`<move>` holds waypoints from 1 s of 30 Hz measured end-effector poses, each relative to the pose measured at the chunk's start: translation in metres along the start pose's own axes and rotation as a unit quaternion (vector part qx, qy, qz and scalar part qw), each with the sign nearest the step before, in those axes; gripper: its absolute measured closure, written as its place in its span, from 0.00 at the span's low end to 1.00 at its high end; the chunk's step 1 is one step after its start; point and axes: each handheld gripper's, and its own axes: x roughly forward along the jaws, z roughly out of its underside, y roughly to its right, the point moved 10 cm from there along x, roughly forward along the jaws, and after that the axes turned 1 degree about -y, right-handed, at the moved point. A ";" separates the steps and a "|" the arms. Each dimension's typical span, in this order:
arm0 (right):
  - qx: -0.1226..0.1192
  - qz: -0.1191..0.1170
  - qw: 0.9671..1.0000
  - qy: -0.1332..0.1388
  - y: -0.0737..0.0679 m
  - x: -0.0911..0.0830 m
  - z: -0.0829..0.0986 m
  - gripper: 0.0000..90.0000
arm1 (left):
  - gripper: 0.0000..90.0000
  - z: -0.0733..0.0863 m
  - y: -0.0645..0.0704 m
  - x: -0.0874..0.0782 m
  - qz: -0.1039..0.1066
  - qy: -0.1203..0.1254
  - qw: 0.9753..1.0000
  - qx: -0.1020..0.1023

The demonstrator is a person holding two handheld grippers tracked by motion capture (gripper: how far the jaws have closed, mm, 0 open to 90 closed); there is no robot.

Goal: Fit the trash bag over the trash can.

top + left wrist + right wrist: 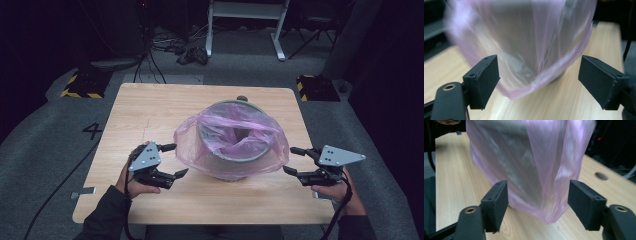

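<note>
Between both grippers, pink bag (231, 142).

bin (235, 161): grey, round, upright, mid-bench | bag (190, 142): thin pink see-thru plastic, lines bin inside, top folded out over rim, hangs loose down sides, hem near bench

Black claws (170, 161), grey plates, dark sleeves

dim room, lit table (150, 107) | soft shadows | gripper views: bag (529, 40) blurred
</note>
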 end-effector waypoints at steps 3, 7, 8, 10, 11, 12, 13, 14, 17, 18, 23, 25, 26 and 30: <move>0.010 0.028 0.999 0.015 0.005 -0.006 -0.019 0.37 | 0.19 -0.019 -0.014 -0.002 -0.028 0.009 1.000 0.005; 0.020 0.060 0.998 0.014 0.021 0.002 -0.042 0.39 | 0.21 -0.036 -0.035 0.018 -0.046 -0.015 0.999 0.012; 0.025 0.063 0.998 0.006 0.026 0.007 -0.044 0.40 | 0.25 -0.037 -0.040 0.023 -0.045 -0.022 0.999 0.011; 0.030 0.071 0.997 -0.008 0.036 0.015 -0.045 0.45 | 0.32 -0.037 -0.052 0.036 -0.057 -0.049 0.997 0.015; 0.028 0.074 0.997 -0.021 0.041 0.021 -0.044 0.47 | 0.33 -0.037 -0.056 0.041 -0.056 -0.056 0.997 0.015; 0.028 0.078 0.996 -0.031 0.046 0.025 -0.043 0.53 | 0.39 -0.037 -0.060 0.047 -0.055 -0.065 0.996 0.022; 0.030 0.071 0.996 -0.034 0.048 0.030 -0.042 0.61 | 0.44 -0.037 -0.064 0.051 -0.062 -0.074 0.995 0.029; 0.029 0.067 0.997 -0.038 0.050 0.034 -0.042 0.64 | 0.47 -0.038 -0.067 0.054 -0.060 -0.074 0.995 0.027; 0.020 0.075 0.995 -0.055 0.057 0.044 -0.039 0.86 | 0.65 -0.038 -0.076 0.063 -0.066 -0.085 0.993 0.042; 0.022 0.077 0.995 -0.055 0.059 0.046 -0.040 0.93 | 0.73 -0.039 -0.077 0.066 -0.060 -0.086 0.994 0.044; 0.030 0.086 0.995 -0.029 0.064 0.048 -0.053 1.00 | 0.98 -0.044 -0.087 0.080 -0.075 -0.075 0.993 0.048; 0.039 0.094 0.994 -0.025 0.069 0.052 -0.056 1.00 | 0.99 -0.046 -0.092 0.087 -0.079 -0.067 0.994 0.035; 0.049 0.099 0.993 -0.028 0.073 0.055 -0.056 1.00 | 1.00 -0.045 -0.095 0.089 -0.082 -0.068 0.994 0.029; 0.108 0.114 0.987 -0.033 0.094 0.072 -0.048 1.00 | 1.00 -0.037 -0.109 0.112 -0.095 -0.086 0.992 -0.018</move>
